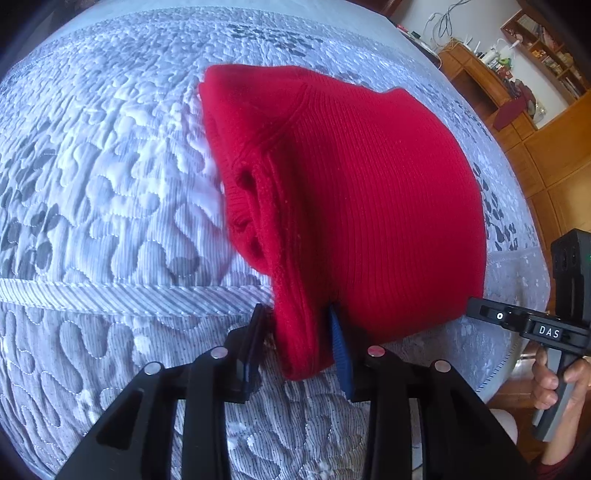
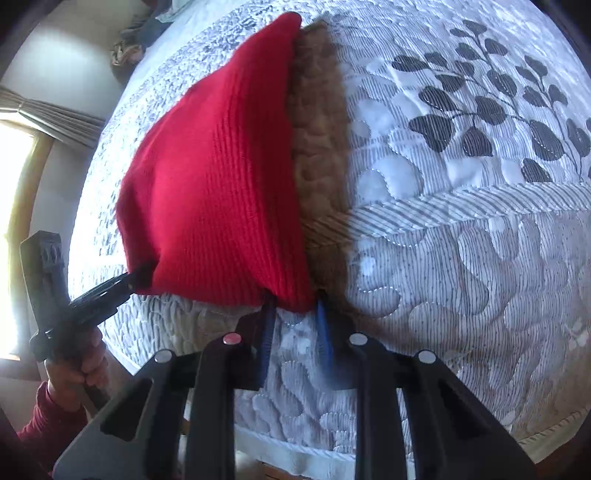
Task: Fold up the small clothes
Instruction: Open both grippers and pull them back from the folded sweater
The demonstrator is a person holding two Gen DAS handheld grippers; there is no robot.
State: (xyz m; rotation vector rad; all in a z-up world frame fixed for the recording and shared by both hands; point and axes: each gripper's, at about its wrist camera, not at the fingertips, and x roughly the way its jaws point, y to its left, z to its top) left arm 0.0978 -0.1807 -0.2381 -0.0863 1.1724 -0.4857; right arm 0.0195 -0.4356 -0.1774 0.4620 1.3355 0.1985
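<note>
A red ribbed knit garment lies folded into a thick bundle on the quilted bed, with its near edge raised a little. My left gripper straddles the near left corner. The blue pad touches the cloth, while a narrow gap shows beside the other finger, so the jaws stand open around it. In the right wrist view, my right gripper has the garment's other near corner pinched between its fingertips. The left gripper shows there at the opposite corner, and the right gripper appears at the edge of the left wrist view.
The grey-and-white leaf-patterned quilt covers the whole bed, whose edge runs just under both grippers. A person's hands hold the handles. Wooden shelves stand beyond the bed. A window and crumpled clothes lie at the far side.
</note>
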